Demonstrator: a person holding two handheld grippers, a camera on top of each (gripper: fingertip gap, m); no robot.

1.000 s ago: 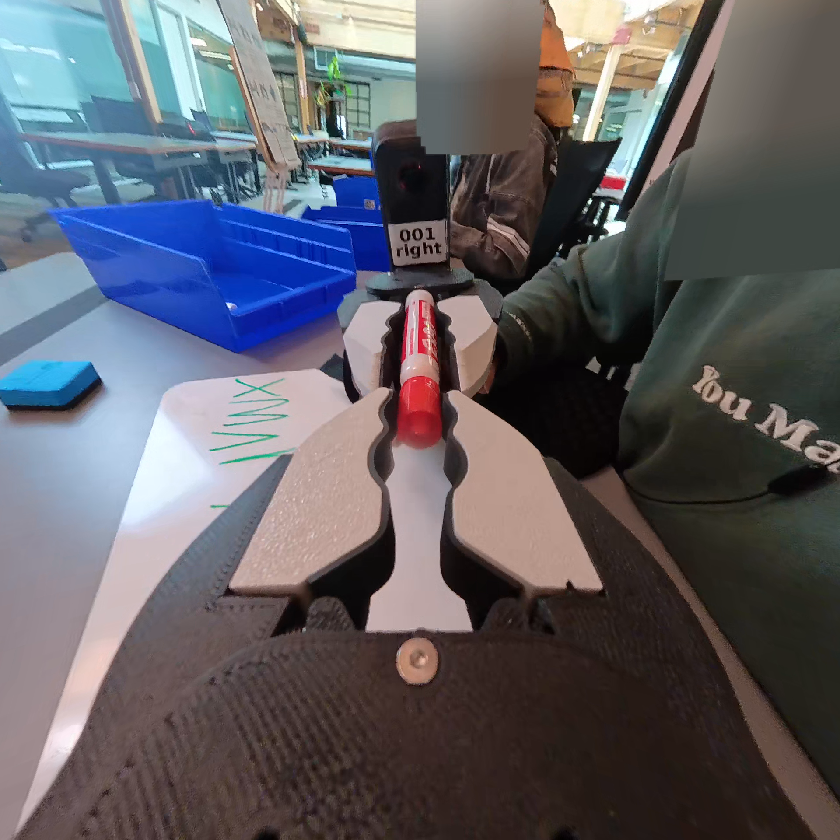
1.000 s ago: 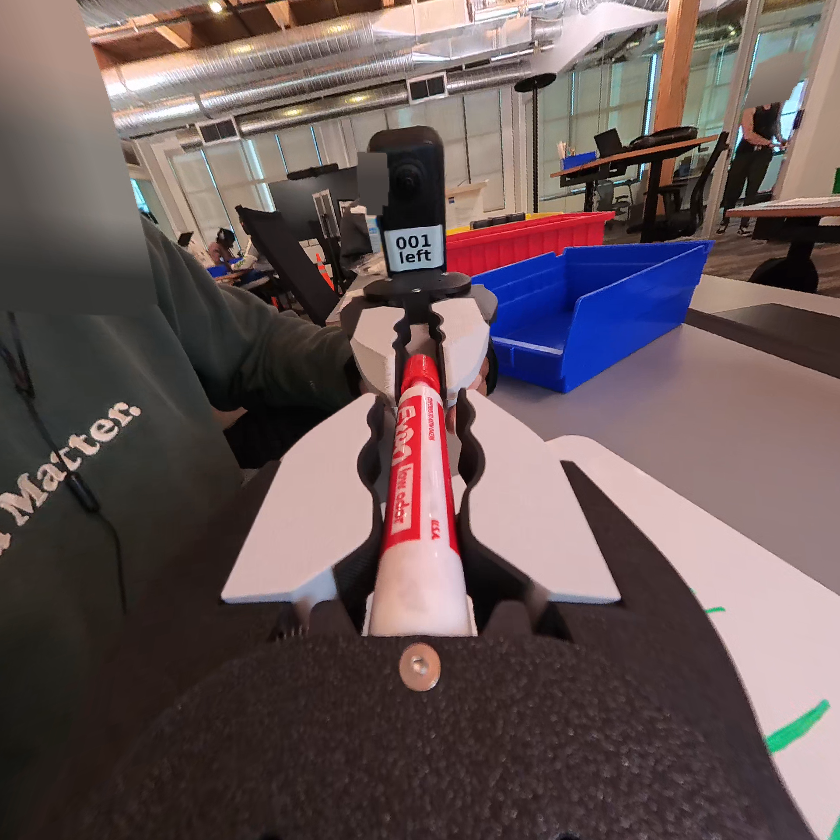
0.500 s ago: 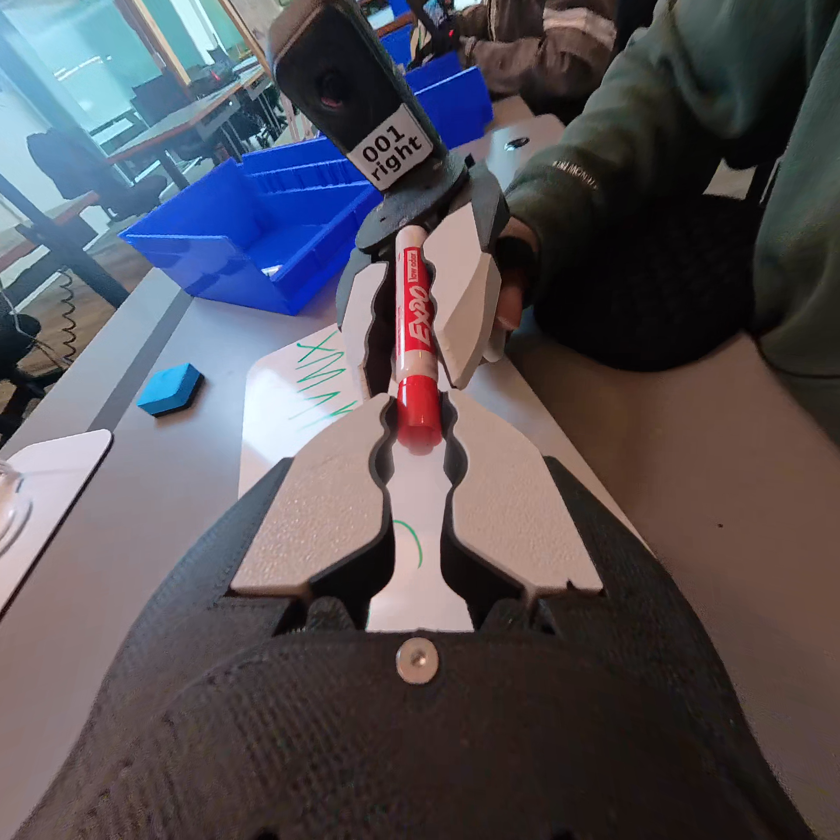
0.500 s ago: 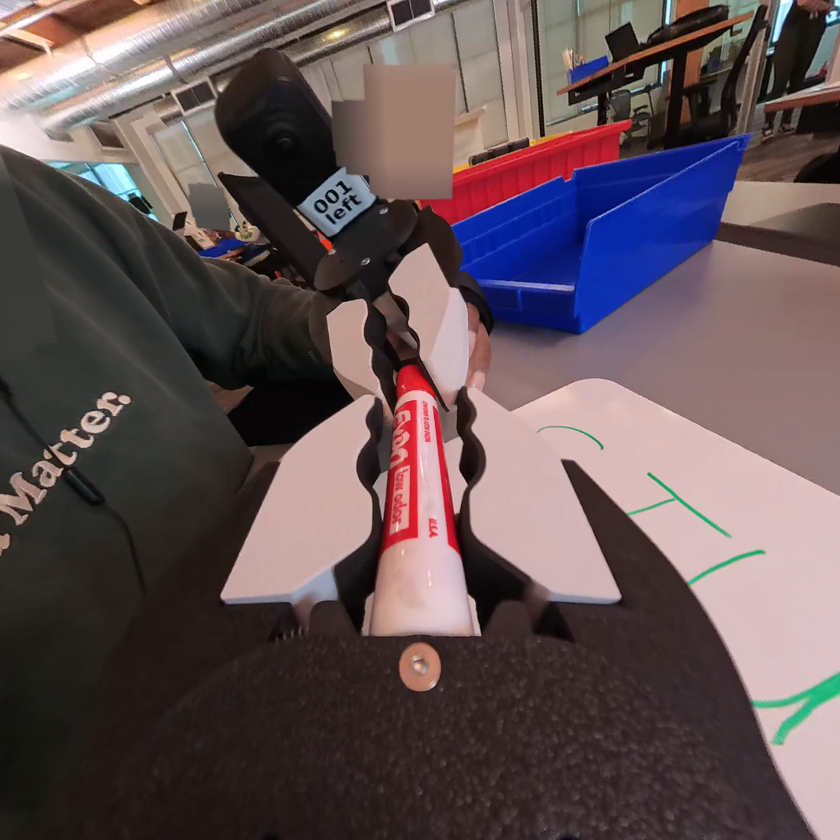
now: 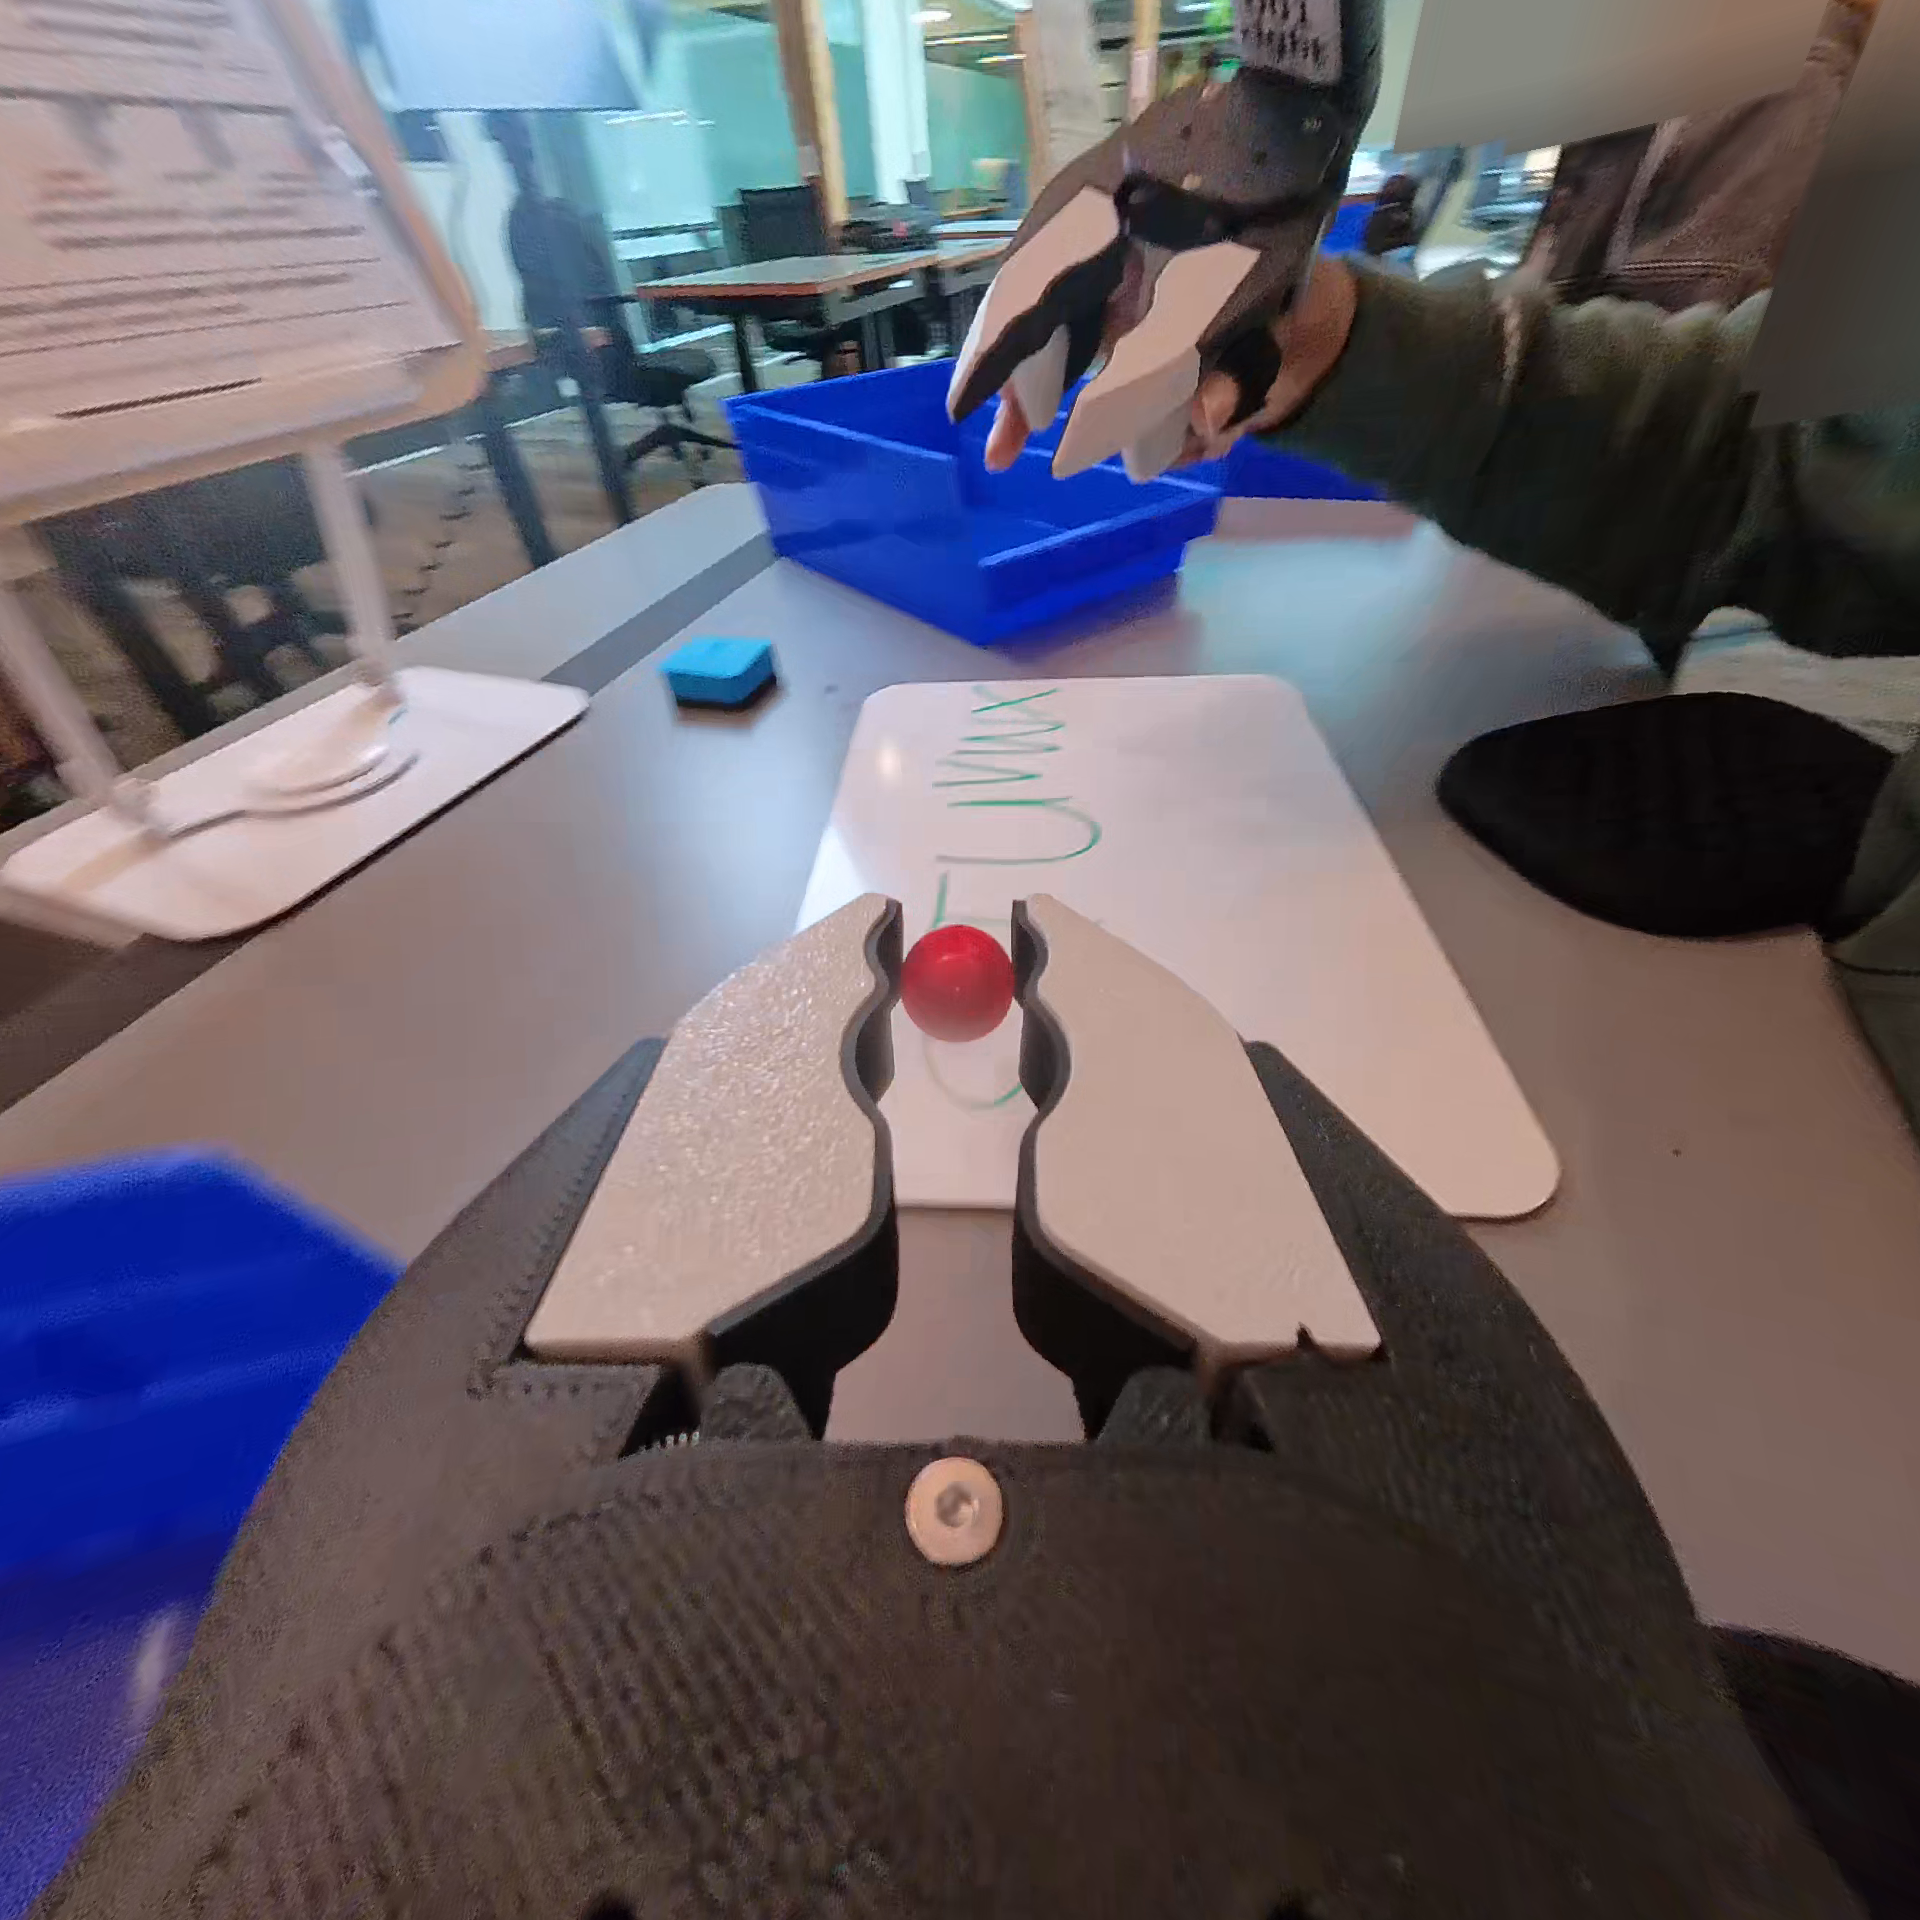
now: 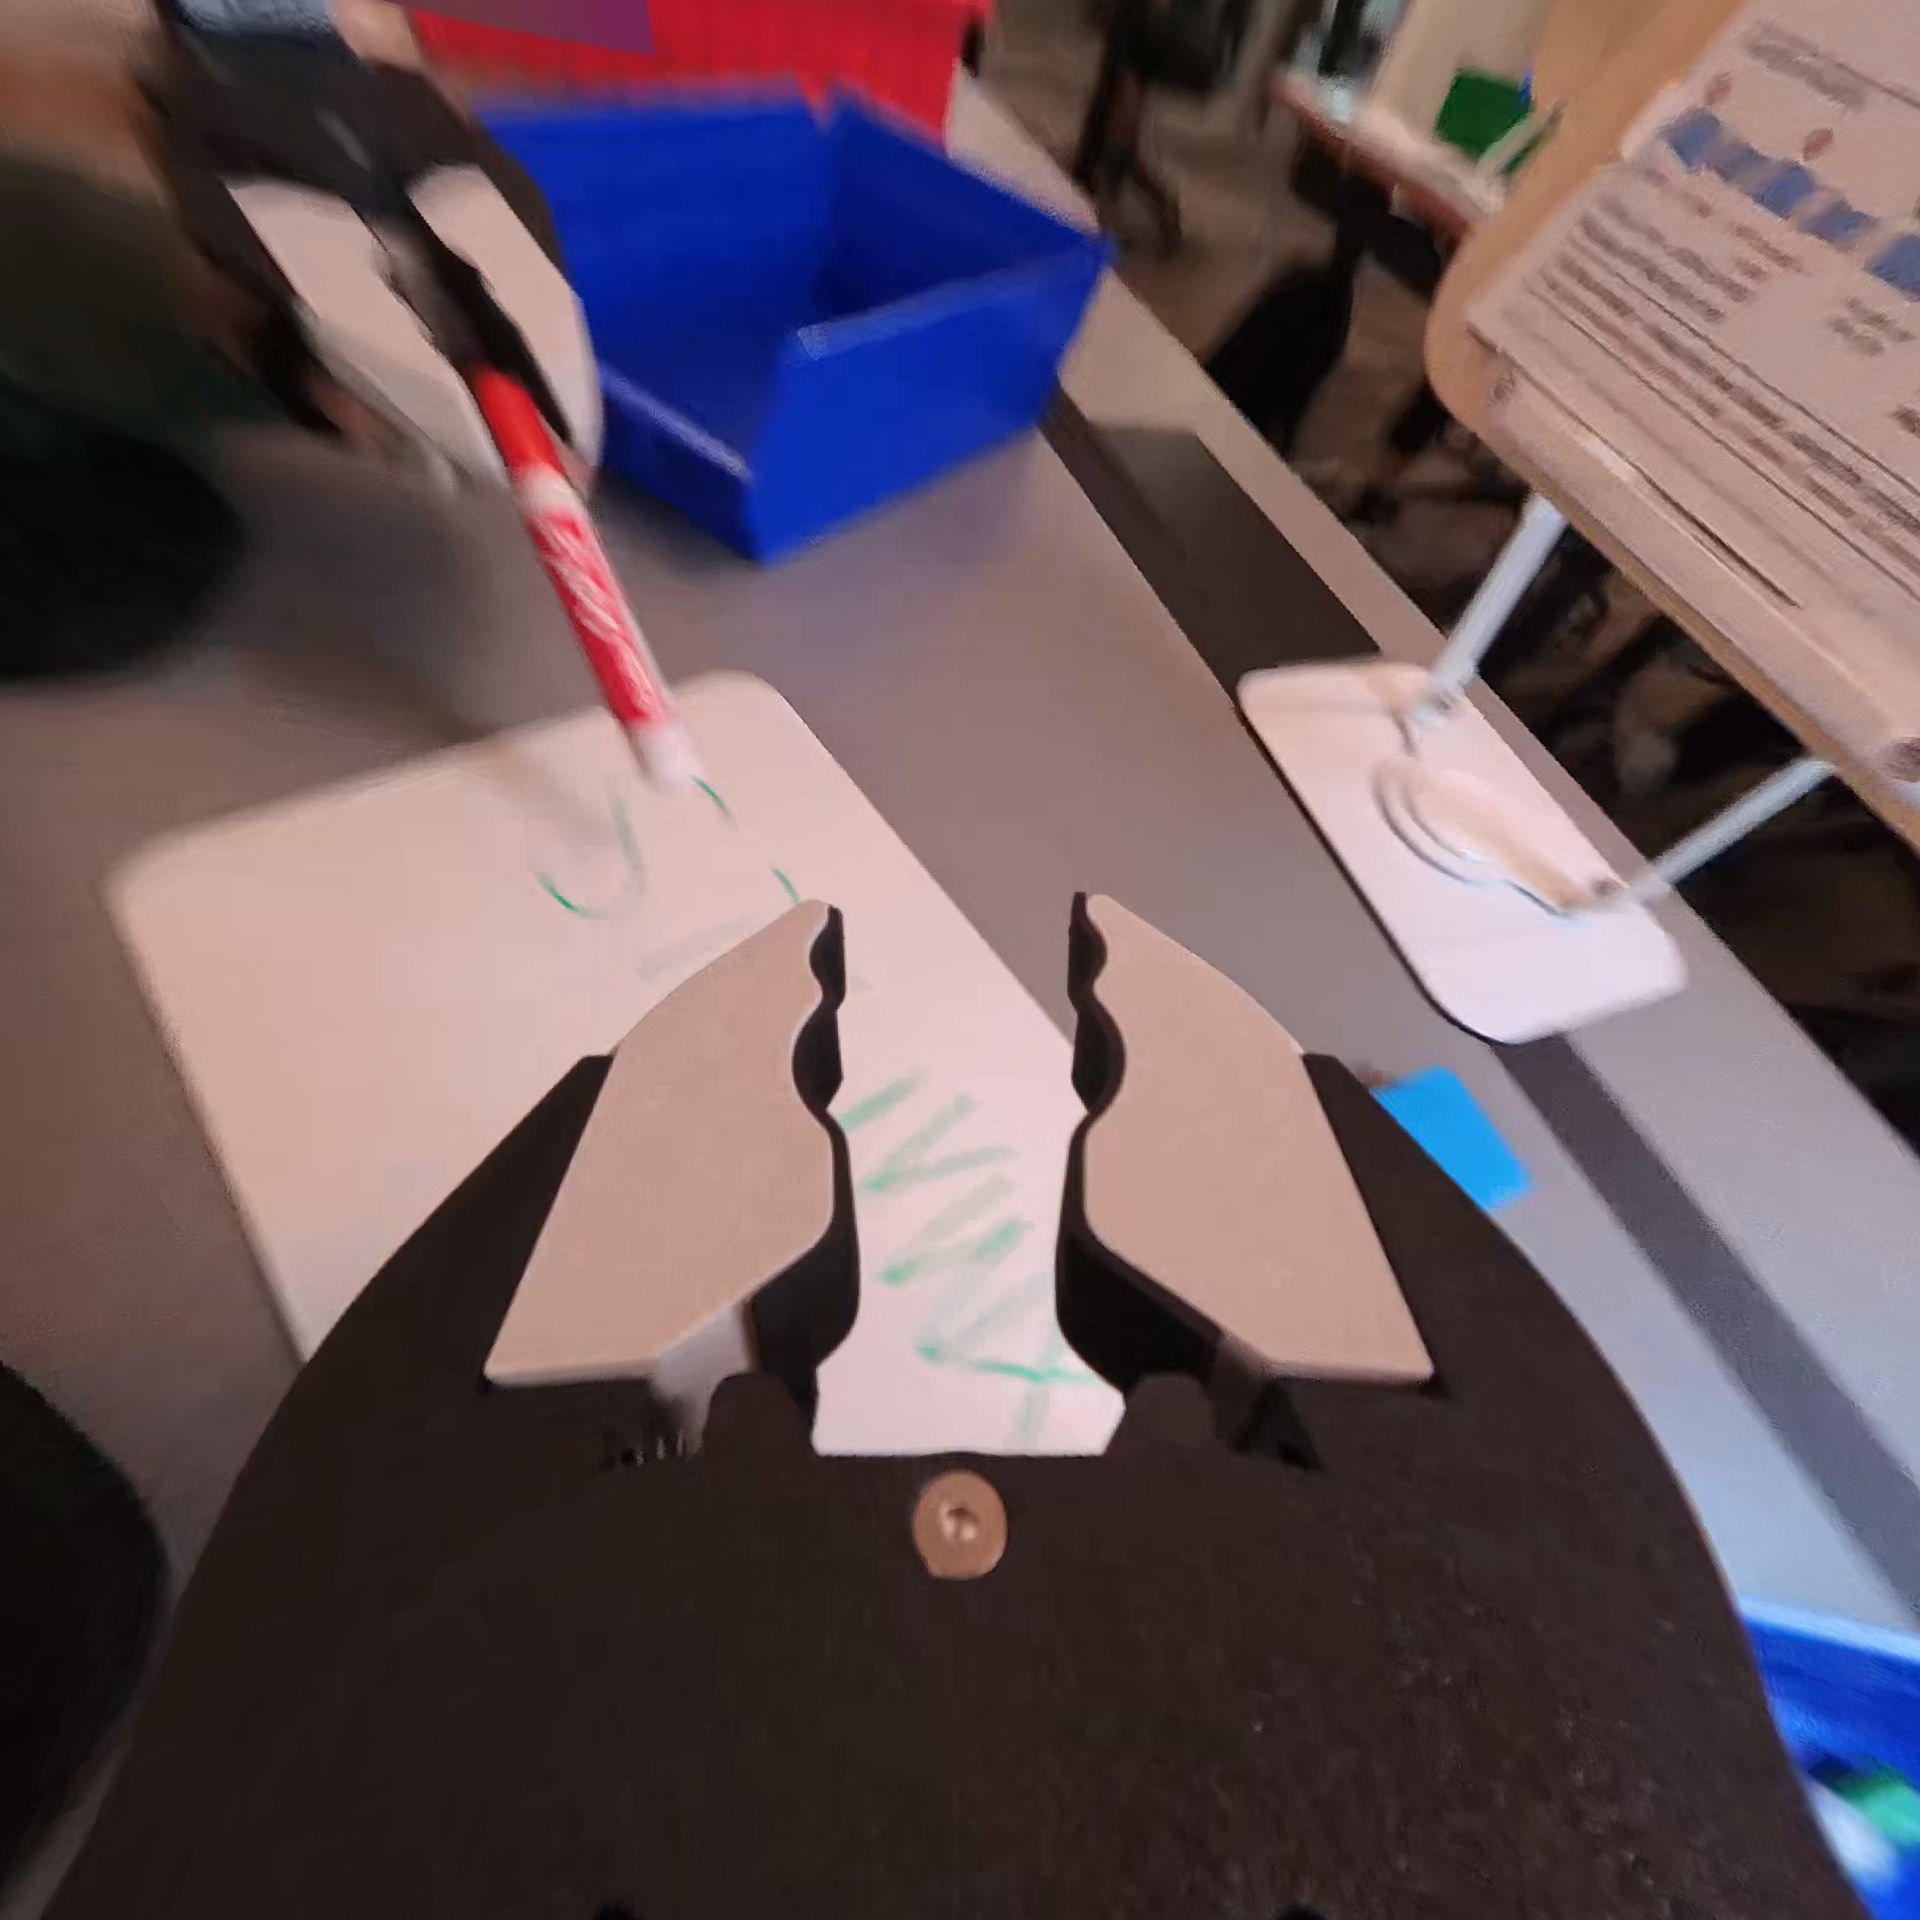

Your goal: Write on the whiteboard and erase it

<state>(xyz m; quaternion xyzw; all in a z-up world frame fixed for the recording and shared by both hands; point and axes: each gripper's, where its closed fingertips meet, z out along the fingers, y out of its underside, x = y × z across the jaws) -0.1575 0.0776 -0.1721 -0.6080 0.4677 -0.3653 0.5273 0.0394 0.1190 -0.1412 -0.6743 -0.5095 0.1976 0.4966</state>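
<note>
Between left gripper [image 5: 956, 982] fingers [image 5: 774, 1091], red marker [image 5: 956, 984].

Red marker [image 6: 582, 582] tilted, tip touching green-scribbled whiteboard [image 5: 1247, 883].

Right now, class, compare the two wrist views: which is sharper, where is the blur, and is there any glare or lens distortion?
Left wrist view: mostly sharp on the left gripper, red marker and whiteboard; blur at the left edge, wide-angle bending, soft glare on the board. Right wrist view: motion-blurred throughout, the marker and green marks smeared; the right gripper is clearest.
</note>
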